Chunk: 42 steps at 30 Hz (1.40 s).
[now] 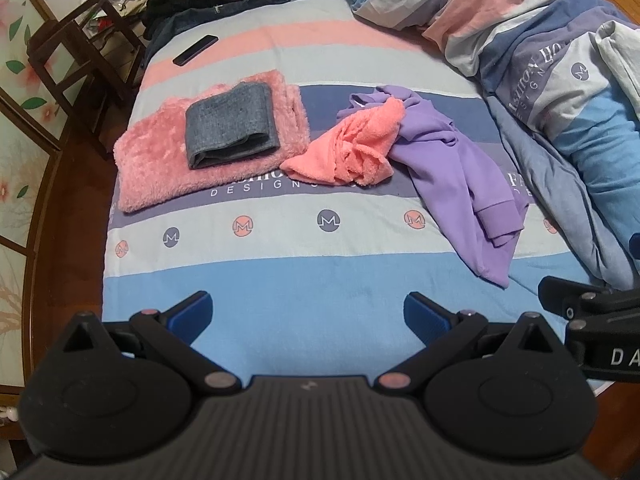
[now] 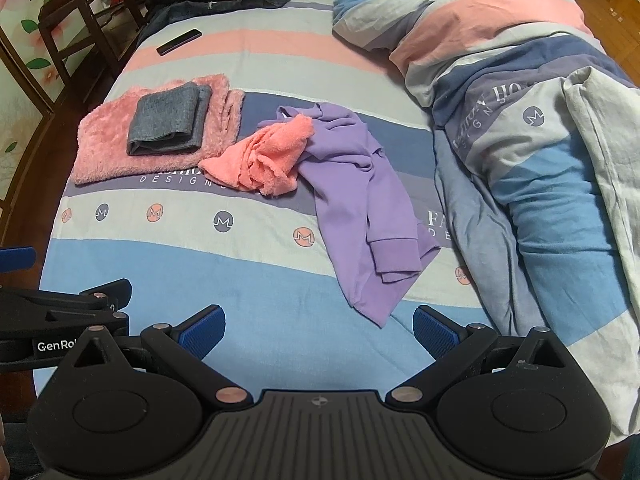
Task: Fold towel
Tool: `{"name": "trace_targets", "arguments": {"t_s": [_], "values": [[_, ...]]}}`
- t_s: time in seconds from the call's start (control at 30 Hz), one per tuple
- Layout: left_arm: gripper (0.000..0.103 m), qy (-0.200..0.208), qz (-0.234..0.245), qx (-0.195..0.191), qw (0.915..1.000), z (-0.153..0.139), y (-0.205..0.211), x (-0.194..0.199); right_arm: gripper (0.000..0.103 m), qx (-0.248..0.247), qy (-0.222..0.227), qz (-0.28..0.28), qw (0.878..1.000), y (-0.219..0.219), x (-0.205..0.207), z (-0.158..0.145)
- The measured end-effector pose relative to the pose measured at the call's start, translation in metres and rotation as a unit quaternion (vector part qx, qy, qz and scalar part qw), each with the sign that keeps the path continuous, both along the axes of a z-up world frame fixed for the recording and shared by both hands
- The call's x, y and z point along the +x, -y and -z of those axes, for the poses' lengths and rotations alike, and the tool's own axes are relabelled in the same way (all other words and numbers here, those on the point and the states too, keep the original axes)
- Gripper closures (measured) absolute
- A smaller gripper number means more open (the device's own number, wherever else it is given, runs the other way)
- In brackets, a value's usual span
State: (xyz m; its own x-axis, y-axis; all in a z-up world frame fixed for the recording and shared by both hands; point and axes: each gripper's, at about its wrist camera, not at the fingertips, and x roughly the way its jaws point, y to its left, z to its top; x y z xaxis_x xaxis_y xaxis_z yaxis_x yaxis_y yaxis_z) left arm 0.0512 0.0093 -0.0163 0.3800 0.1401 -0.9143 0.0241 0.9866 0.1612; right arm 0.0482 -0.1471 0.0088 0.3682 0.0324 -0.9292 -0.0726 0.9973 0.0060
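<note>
Coral towel (image 1: 352, 148): lying crumpled on the striped bedsheet (image 1: 280, 280), well ahead of both pairs of fingers, its far end resting on the purple garment (image 1: 452, 160).
Direction from the left gripper (image 1: 308, 316): the towel is sitting ahead and slightly right of the gap between its fingers.
Direction from the right gripper (image 2: 320, 330): the towel is sitting ahead and to the left.
Long axis: the heap is running from its near-left corner toward its far-right end, slanting across both grippers' line of sight.
Nearer hand: neither is plainly closer; the left is lining up more squarely.
Fingers: both pairs are standing spread wide, gripping nothing, hovering over the blue stripe.
Already folded: a grey towel (image 1: 232, 128) is lying folded on a folded pink fluffy blanket (image 1: 160, 160), just left of the crumpled one.
Stage, as a judgement: the coral towel is lying unfolded, so its near-left corner looks like the edge to go for.
Writing on the sheet: "DESIGN" and round "M" logos.
Writing on the duvet (image 2: 520, 128): "FASHION HO…", partly hidden.
Writing on the gripper bodies: "GenRo…" and "DA…", both cut off.
Other: a dark phone (image 1: 195, 50) is lying far ahead, left.
</note>
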Motion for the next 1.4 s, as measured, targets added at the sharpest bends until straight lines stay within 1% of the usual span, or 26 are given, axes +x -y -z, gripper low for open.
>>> {"name": "trace_targets", "arguments": {"t_s": [0.6, 0.97, 1.13, 1.27, 1.4], "values": [[0.0, -0.001, 0.004, 0.002, 1.0, -0.003, 0.003, 0.002, 0.001, 0.003, -0.001, 0.002, 1.0, 0.0, -0.001, 0.001], [0.0, -0.007, 0.006, 0.003, 1.0, 0.001, 0.004, 0.007, 0.001, 0.004, -0.008, 0.003, 1.0, 0.002, 0.003, 0.004], [0.0, -0.009, 0.002, 0.0, 1.0, 0.006, -0.001, 0.012, 0.002, 0.006, -0.009, 0.012, 1.0, 0.005, 0.007, 0.006], [0.0, 0.005, -0.012, -0.028, 0.9995, 0.014, -0.019, 0.013, 0.002, 0.027, 0.026, 0.006, 0.999, 0.017, 0.008, 0.015], [0.0, 0.025, -0.022, -0.032, 0.9989, 0.03, -0.037, 0.01, 0.002, 0.049, 0.063, -0.002, 0.997, 0.028, 0.009, 0.025]]}}
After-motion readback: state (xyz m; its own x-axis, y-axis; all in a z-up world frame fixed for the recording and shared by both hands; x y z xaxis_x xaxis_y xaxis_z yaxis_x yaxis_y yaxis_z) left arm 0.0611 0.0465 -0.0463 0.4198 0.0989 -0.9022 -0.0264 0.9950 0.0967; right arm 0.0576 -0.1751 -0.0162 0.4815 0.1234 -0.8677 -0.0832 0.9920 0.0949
